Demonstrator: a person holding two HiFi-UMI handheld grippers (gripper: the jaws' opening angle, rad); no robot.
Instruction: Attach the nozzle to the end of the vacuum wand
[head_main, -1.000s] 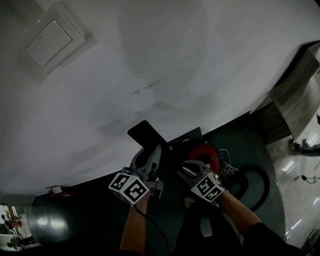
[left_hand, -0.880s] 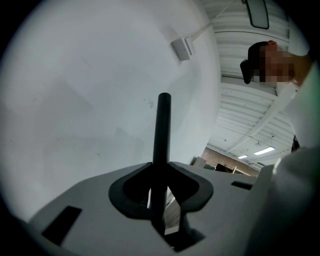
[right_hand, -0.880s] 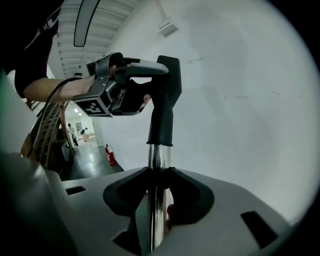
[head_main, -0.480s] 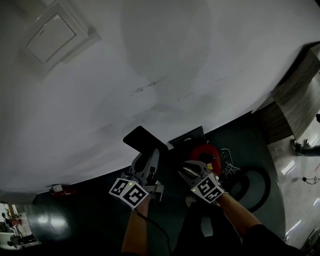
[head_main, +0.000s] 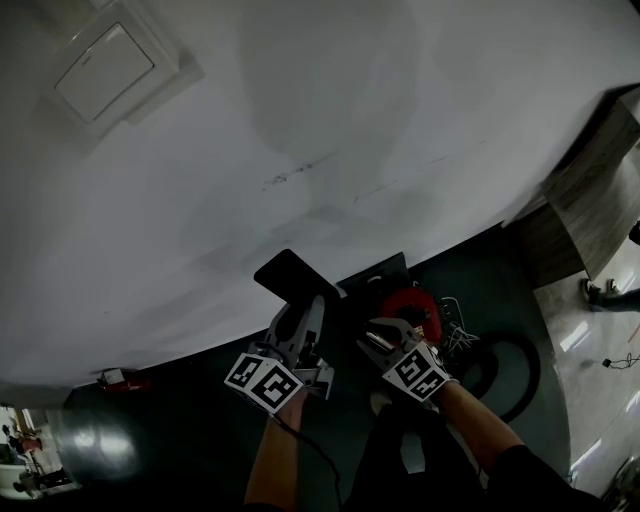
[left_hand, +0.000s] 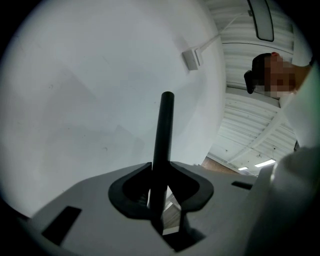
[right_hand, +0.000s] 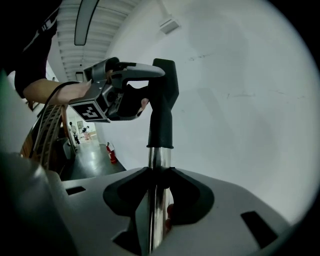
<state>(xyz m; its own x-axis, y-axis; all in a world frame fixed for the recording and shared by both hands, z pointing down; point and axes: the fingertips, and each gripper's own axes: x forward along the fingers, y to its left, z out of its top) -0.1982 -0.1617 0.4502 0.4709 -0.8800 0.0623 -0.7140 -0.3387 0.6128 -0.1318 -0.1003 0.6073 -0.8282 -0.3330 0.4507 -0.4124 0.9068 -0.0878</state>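
The black flat nozzle (right_hand: 162, 105) sits on the top end of the chrome vacuum wand (right_hand: 159, 165), its sleeve over the tube. My right gripper (right_hand: 157, 210) is shut on the chrome tube just below that sleeve. My left gripper (left_hand: 162, 200) has the nozzle (left_hand: 164, 130) edge-on between its jaws. They are opening, and a sliver of light shows beside the nozzle. In the head view the left gripper (head_main: 300, 335) reaches the nozzle (head_main: 295, 278) from the left. The right gripper (head_main: 385, 335) is beside it.
A white wall fills the background, with a switch plate (head_main: 105, 72) high on the left. The red vacuum body (head_main: 410, 303) and a black hose loop (head_main: 510, 370) lie on the dark floor below. A red fire extinguisher (right_hand: 110, 152) stands by the wall. A person (left_hand: 265, 75) stands at the right.
The left gripper and the nozzle have shifted very slightly against the wall. The right gripper and the wand have kept still.
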